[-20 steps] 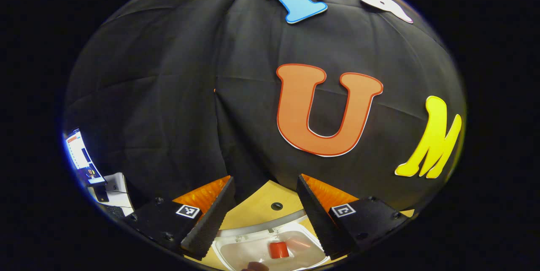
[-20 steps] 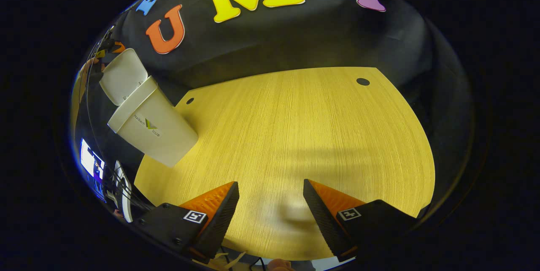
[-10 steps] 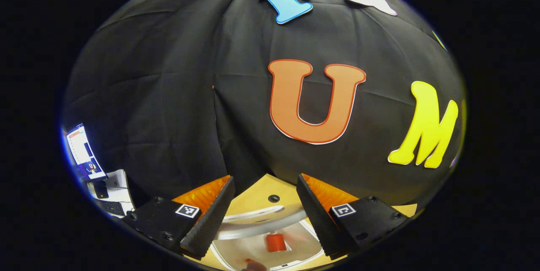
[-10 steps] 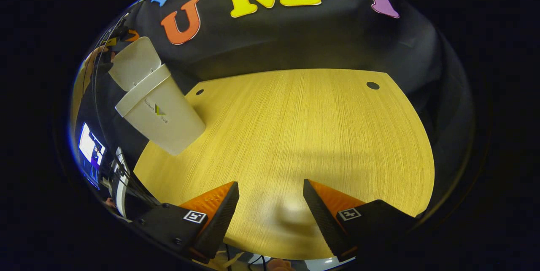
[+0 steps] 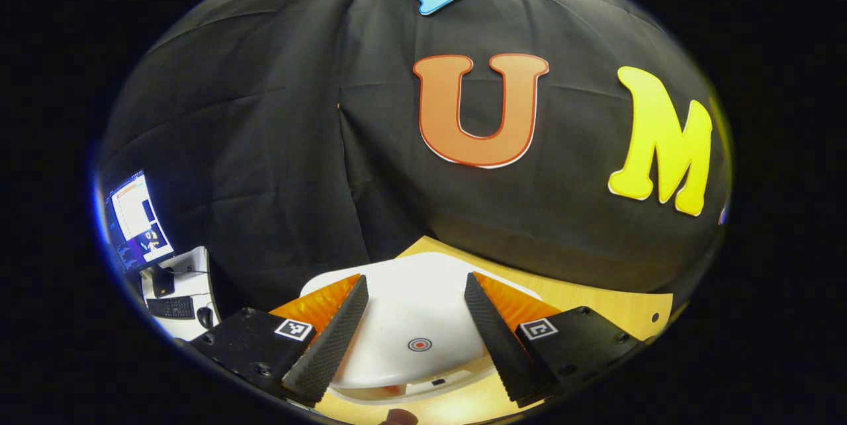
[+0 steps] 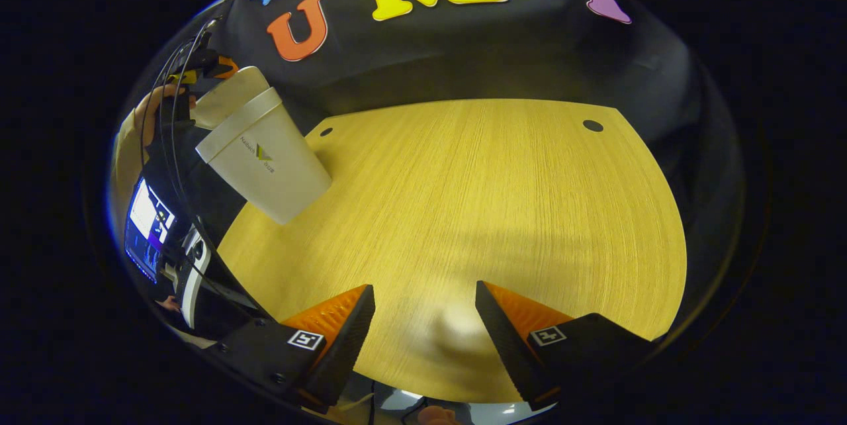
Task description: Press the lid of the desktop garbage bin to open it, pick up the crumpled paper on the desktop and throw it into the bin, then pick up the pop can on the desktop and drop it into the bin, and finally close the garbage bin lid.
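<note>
The white bin (image 6: pixel 268 163) stands at the table's far left corner in the right gripper view. Its white lid (image 5: pixel 410 319), with a round red mark (image 5: pixel 419 344), lies almost flat under my left gripper (image 5: pixel 415 277), which is open with a finger to either side above it. A narrow gap remains at the lid's near edge, with a bit of red inside the bin. In the right gripper view the lid (image 6: pixel 228 97) slopes down onto the bin, with the left gripper (image 6: pixel 202 67) and a hand (image 6: pixel 149 114) behind it. My right gripper (image 6: pixel 423 287) hangs open over bare table, holding nothing.
The wooden table (image 6: pixel 496 200) has small round holes near its far corners and ends at the black cloth wall. A lit monitor (image 5: pixel 135 220) and a keyboard (image 5: pixel 171 306) stand off to the left beyond the booth.
The lid has swung down from upright to almost flat over the bin, hiding the red can inside. My left gripper followed it down. The right gripper barely shifted.
</note>
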The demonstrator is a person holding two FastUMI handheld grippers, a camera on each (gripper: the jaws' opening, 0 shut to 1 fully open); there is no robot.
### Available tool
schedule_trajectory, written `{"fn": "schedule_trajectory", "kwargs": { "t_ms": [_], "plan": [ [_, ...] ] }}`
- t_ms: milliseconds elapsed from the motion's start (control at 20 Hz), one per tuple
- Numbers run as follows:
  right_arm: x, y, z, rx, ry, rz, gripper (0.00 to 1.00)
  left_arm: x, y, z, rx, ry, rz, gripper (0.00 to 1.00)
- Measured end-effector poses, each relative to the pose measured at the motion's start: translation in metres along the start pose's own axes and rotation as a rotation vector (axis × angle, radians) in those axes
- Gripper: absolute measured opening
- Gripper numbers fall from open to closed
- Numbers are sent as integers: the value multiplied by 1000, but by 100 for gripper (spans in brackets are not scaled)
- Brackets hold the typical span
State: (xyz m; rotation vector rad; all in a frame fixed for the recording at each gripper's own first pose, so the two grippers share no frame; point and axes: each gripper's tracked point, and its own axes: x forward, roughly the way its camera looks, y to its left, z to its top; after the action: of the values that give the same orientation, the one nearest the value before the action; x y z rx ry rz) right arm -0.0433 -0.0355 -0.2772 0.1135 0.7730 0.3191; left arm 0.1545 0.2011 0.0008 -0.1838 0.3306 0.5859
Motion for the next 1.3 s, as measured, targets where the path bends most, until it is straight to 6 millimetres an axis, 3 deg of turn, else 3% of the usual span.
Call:
{"fn": "schedule_trajectory", "kwargs": {
  "t_ms": [300,500,800,1150,1200,1250,1300],
  "plan": [
    [-7,-24,-20,14,24,-10,93,-3,-6,-29,-18,12,23,97],
    [-6,-36,-30,31,46,-13,96,-3,-7,-46,-16,37,44,98],
    [-3,-45,-34,23,58,-6,93,-6,-8,-52,-17,-14,83,98],
    [2,-55,-44,21,83,-2,96,-6,-9,-56,-5,-121,104,98],
    [4,-56,-45,19,86,-2,93,-6,-9,-56,-3,-144,105,99],
    [4,-56,-47,14,92,-3,96,-7,-9,-56,-3,-172,105,99],
    [5,-56,-47,8,94,-3,93,-7,-10,-53,21,-209,108,99]
  ]
}}
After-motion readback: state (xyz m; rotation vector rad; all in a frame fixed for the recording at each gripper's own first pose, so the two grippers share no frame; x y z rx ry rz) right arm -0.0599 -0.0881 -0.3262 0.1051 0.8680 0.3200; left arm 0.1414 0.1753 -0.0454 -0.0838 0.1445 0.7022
